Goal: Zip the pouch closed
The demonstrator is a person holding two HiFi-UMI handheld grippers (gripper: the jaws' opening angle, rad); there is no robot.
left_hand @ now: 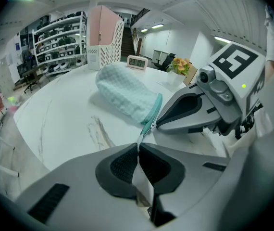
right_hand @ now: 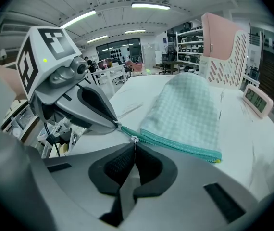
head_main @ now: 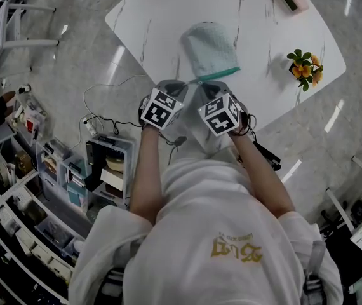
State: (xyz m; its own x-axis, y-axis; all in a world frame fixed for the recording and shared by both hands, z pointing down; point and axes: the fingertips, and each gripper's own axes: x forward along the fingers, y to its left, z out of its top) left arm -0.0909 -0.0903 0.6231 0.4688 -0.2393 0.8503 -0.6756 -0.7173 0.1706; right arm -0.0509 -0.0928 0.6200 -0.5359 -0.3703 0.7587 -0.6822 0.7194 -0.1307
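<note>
Head view: you stood at the near edge of the white table (head_main: 168, 18), arms out, both marker cubes side by side, jaws hidden under the gripper bodies. Storage boxes (head_main: 108, 164) sat on the floor at your left.

Left gripper (left_hand: 138, 146): own view showed the pads pressed together, no gap, pinching the loose near end of the teal zipper (left_hand: 154, 112). Right gripper (right_hand: 134, 148): its view showed the pads closed too, nipping the small silver zipper pull (right_hand: 134, 139) right at the tips. Only that view showed the pull; in the left gripper view it couldn't be picked out.

Each camera caught the other tool: the right gripper (left_hand: 157, 124) touched the zipper just past your left pads, and the left gripper (right_hand: 117, 125) held the tape end just beside the pull. From above, the left gripper (head_main: 182, 86) and right gripper (head_main: 205, 89) nearly touched.

The pouch (head_main: 209, 46), mint checked fabric, lay flat on the table just beyond the jaws, zipper edge toward you. The right gripper view ran along the whole zipper (right_hand: 175, 146); couldn't tell whether the teeth were joined.

Farther off: flowers (head_main: 305, 65) at the right, a clock (left_hand: 138, 61) behind the pouch, and a pink file holder (right_hand: 223, 47), seen only in the gripper views.
</note>
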